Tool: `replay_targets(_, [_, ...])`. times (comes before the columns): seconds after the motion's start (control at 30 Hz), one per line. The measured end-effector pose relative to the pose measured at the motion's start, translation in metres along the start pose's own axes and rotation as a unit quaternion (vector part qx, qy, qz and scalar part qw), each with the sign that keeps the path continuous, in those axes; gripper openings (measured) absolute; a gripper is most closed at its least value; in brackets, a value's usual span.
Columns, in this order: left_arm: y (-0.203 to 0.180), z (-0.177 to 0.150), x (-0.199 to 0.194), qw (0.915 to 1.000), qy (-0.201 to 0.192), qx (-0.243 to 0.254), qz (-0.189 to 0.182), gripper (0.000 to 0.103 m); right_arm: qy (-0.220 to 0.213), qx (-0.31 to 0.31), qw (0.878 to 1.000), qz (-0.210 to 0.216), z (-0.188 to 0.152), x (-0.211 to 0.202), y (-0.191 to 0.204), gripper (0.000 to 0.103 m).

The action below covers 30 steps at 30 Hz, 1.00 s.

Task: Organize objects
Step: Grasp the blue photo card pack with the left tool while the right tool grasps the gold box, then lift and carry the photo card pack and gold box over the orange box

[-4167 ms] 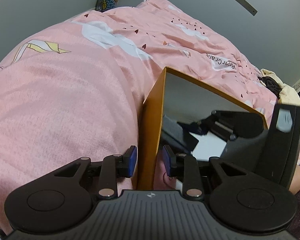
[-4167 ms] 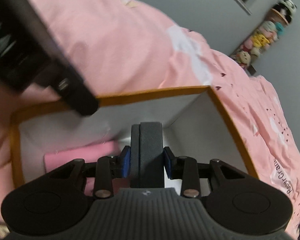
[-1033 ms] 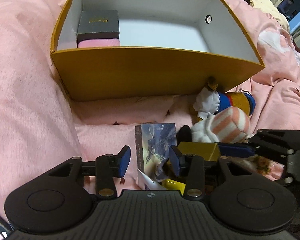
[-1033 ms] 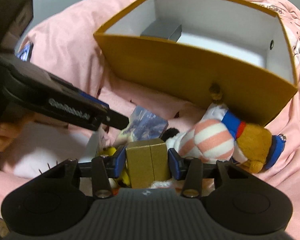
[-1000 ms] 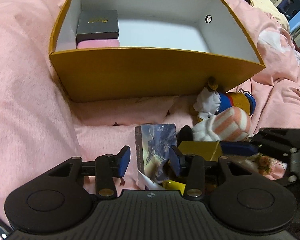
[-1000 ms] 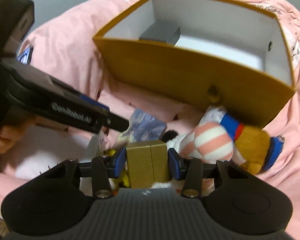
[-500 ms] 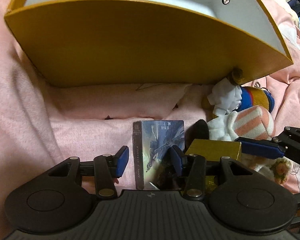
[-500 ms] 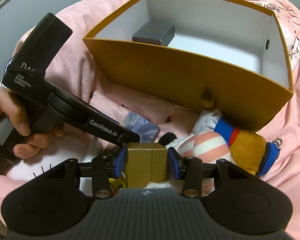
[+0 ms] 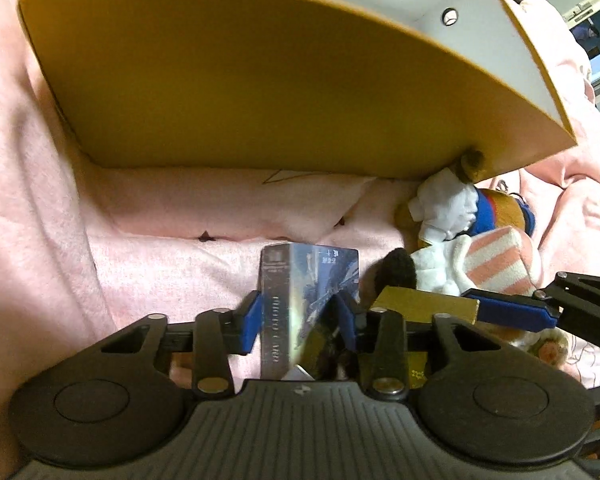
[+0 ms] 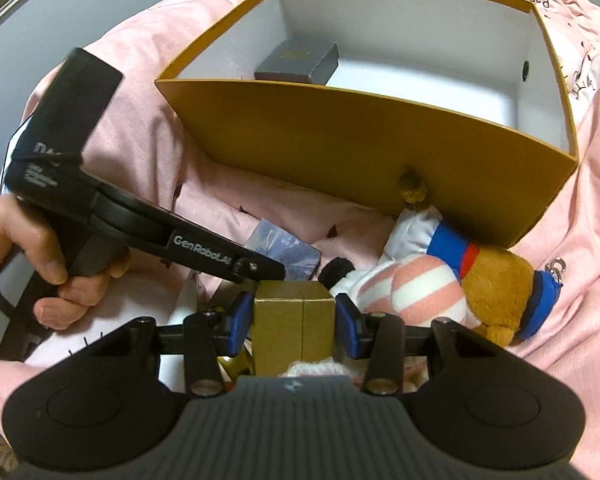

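Observation:
A blue picture-printed card box (image 9: pixel 300 288) stands on the pink quilt in the left wrist view. My left gripper (image 9: pixel 299 320) straddles it with jaws closing, and both blue pads touch its sides. Seen from the right wrist, the same card box (image 10: pixel 284 248) lies under the left gripper's black finger. My right gripper (image 10: pixel 294 320) is shut on a gold box (image 10: pixel 294 320), which also shows as the gold box (image 9: pixel 424 304) in the left wrist view. Behind both stands the big orange box (image 10: pixel 340 140) with white inside; a dark grey box (image 10: pixel 296 60) sits in its far left corner.
A striped pink-and-white plush (image 10: pixel 412 288) and a brown plush with blue trim (image 10: pixel 496 280) lie against the orange box's front wall (image 9: pixel 260 80). A hand (image 10: pixel 28 240) holds the left gripper's handle. Pink quilt (image 9: pixel 40 240) surrounds everything.
My left gripper sank toward the card box, and its jaws narrowed from wide apart to touching it. The right gripper kept still with the gold box.

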<state>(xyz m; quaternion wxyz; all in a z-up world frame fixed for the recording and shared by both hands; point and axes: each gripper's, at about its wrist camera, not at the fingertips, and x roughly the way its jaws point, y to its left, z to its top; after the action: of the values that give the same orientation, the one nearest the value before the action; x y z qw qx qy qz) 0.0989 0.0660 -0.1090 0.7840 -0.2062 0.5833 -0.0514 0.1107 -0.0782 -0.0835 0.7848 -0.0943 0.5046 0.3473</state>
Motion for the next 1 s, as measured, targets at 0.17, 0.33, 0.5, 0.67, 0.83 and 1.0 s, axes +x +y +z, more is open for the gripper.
replay_targets(0.17, [-0.015,-0.011,-0.024,0.9994,-0.020,0.027,0.006,0.032,-0.004,0.011,1.000,-0.003,-0.007,-0.004,0.004,0.047])
replay_targets(0.33, [-0.024,-0.017,-0.038,0.9980,-0.027,0.054,0.018,0.029,-0.003,0.018,1.000,-0.002,-0.006,-0.005,-0.002,0.047])
replay_targets(0.5, [-0.017,-0.019,-0.029,0.9977,-0.017,0.062,0.021,0.029,-0.002,0.023,1.000,0.000,-0.009,-0.003,-0.004,0.047])
replay_targets(0.67, [-0.018,-0.027,-0.031,0.9974,-0.020,0.066,0.020,0.029,0.001,0.022,1.000,0.005,-0.013,-0.001,-0.005,0.048])
replay_targets(0.83, [-0.015,-0.032,-0.034,0.9980,-0.021,0.059,0.013,0.030,0.001,0.008,1.000,0.000,-0.015,-0.001,-0.001,0.048])
replay_targets(1.0, [-0.007,-0.034,-0.017,0.9992,0.023,0.030,-0.013,0.033,-0.011,0.052,0.998,0.016,-0.016,-0.006,-0.012,0.048])
